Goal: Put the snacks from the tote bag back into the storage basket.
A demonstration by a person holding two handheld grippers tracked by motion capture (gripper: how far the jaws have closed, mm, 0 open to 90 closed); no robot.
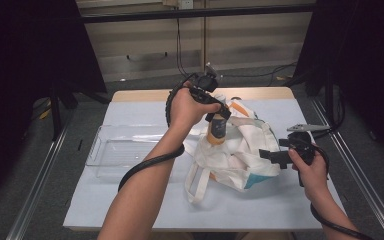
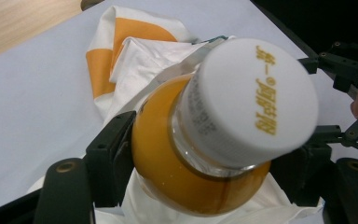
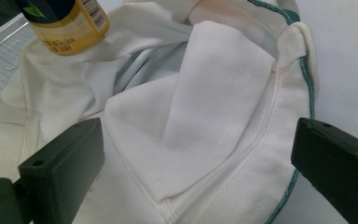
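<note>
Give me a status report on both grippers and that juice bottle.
Left gripper shut on juice bottle, lifted above the white tote bag. Right gripper open at the bag's edge. Clear tray to the left; nothing blocking.

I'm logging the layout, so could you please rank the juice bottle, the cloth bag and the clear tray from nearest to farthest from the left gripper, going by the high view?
1. Juice bottle: clamped in the left gripper.
2. Cloth bag: just beneath the bottle, mid-table.
3. Clear tray: farthest, on the table's left side.
</note>
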